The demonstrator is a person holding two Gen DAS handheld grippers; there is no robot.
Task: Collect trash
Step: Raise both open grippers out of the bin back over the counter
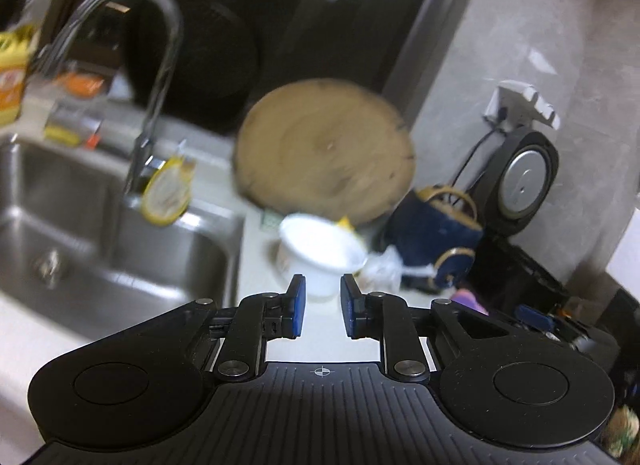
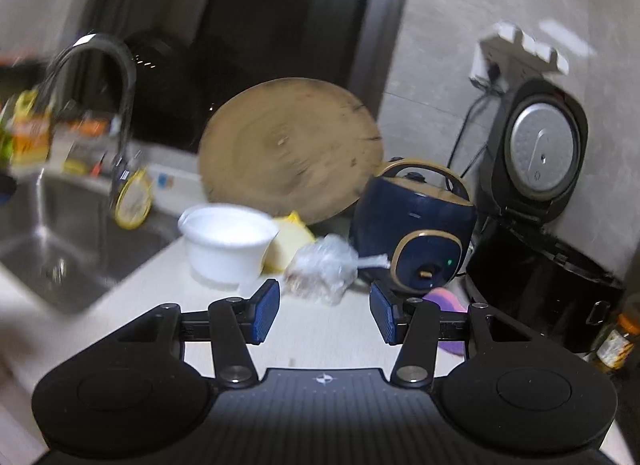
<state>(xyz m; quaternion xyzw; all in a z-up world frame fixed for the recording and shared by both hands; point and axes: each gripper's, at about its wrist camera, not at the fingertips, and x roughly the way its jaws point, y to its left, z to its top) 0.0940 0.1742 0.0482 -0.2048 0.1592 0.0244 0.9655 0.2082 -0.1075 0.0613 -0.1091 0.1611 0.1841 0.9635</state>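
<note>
A white plastic cup (image 1: 320,253) stands on the pale counter, just beyond my left gripper (image 1: 322,285), which is open a small way and empty. A crumpled clear plastic bag (image 1: 384,269) lies to the cup's right. In the right wrist view the bag (image 2: 322,267) lies just ahead of my right gripper (image 2: 325,297), which is open wide and empty. The cup (image 2: 228,243) stands to its left, with a yellow wrapper (image 2: 290,243) between cup and bag. A yellow-rimmed lid (image 1: 166,195) leans at the sink's edge by the faucet.
A steel sink (image 1: 92,233) and faucet (image 1: 156,77) are at left. A round wooden board (image 2: 290,151) leans against the back. A navy kettle (image 2: 416,229) and an open black rice cooker (image 2: 536,201) stand at right. A purple sponge (image 2: 446,301) lies near the kettle.
</note>
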